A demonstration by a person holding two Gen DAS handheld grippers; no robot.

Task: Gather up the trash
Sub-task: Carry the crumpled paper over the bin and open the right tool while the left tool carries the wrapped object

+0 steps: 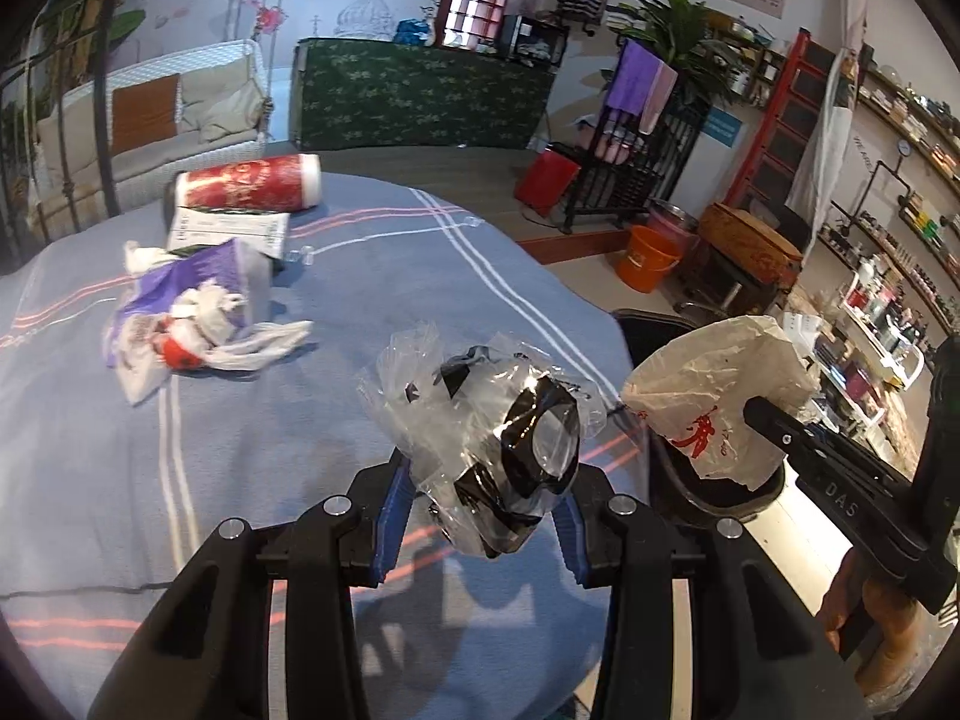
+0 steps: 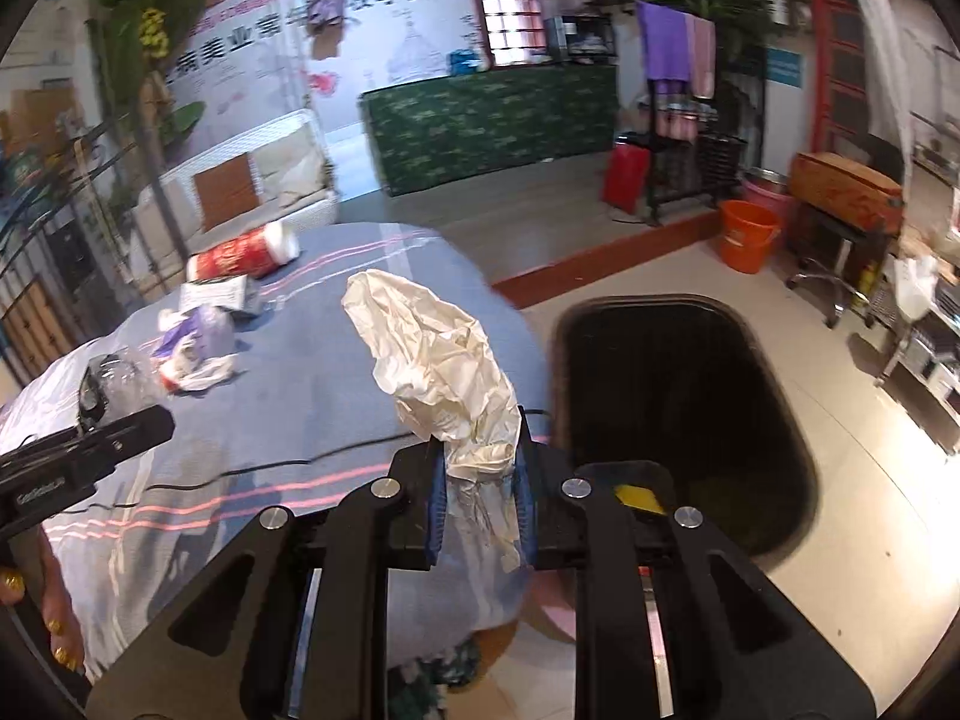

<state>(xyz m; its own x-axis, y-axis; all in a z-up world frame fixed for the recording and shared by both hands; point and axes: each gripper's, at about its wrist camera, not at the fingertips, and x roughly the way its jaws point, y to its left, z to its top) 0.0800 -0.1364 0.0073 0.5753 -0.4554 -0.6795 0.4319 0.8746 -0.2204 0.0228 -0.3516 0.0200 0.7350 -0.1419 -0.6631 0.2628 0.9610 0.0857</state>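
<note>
Both of my tongs are pinching trash above the edge of a round table draped in a blue cloth (image 1: 252,480) with pink and white stripes.

Starting at the left, my left gripper (image 1: 486,516) has its blue-padded fingers (image 1: 390,516) closed on a crumpled clear plastic wrapper with black printing (image 1: 510,432), which bulges up between them over the cloth. Farther back on the table, left of that wrapper, the rest of the trash lies in a loose heap: a purple and white crumpled bag (image 1: 186,300) with white tissue and a small red scrap tangled in it, a flat white packet (image 1: 228,231) just behind it, and a red cylindrical canister with a white end (image 1: 249,180) lying on its side at the far edge.

Moving right, my right gripper (image 2: 480,510) has its fingers squeezed close together on a cream-white crumpled plastic bag (image 2: 432,348), which stands up out of the grip; the left view shows red print on it. It hangs at the table's right edge. Just beside it, right of the table, a black trash bin (image 2: 774,360) stands on the pale floor, its mouth open and dark, with something yellow at its near rim. An orange bucket (image 2: 747,234) sits on the floor well beyond the bin.
</note>
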